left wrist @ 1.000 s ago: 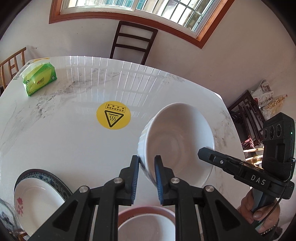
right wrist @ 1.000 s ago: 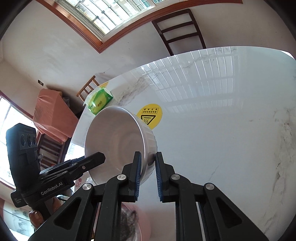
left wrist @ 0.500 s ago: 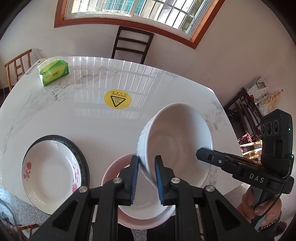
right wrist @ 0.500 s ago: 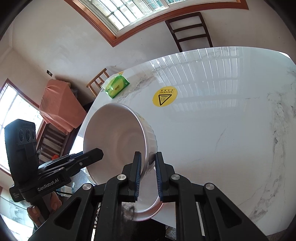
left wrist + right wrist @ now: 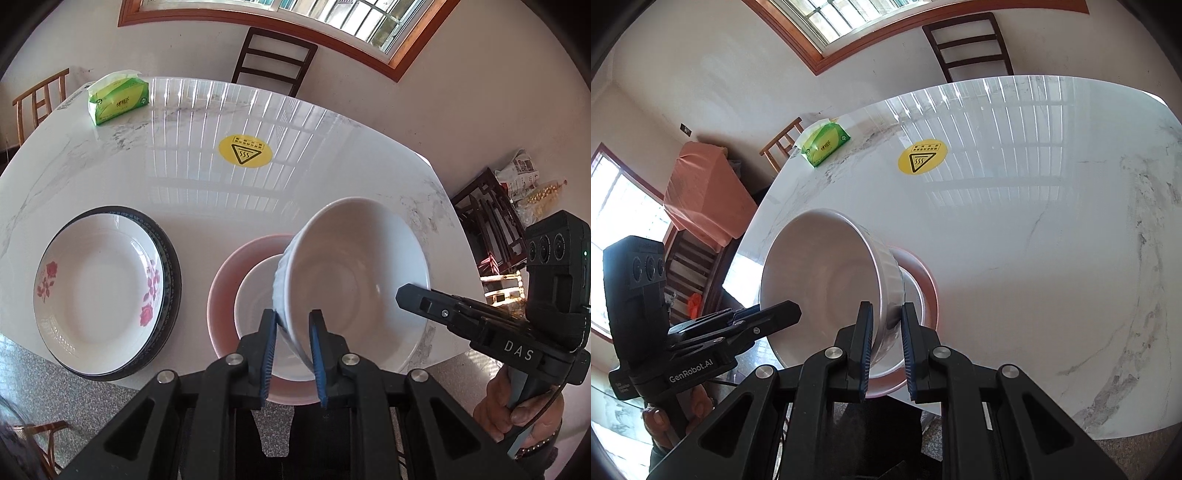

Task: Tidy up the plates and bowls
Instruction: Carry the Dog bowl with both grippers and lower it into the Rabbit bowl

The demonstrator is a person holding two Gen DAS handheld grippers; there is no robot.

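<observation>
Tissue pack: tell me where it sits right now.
The green tissue pack lies at the table's far left corner in the left wrist view, beyond the flowered plate and left of the yellow sticker, by a wooden chair.

White marble table (image 5: 155,158), dark chair (image 5: 275,55) behind, wood-framed barred window (image 5: 332,22), pale walls, bright daylight

The bench (image 5: 110,162) looks like white marble with grey veins – very shiny and smooth. The big white bowl (image 5: 354,266) is glossy, with ribbed sides. Each claw (image 5: 292,354) is dull black plastic with blue ridged pads (image 5: 269,354) – and silver metal bolts.
</observation>
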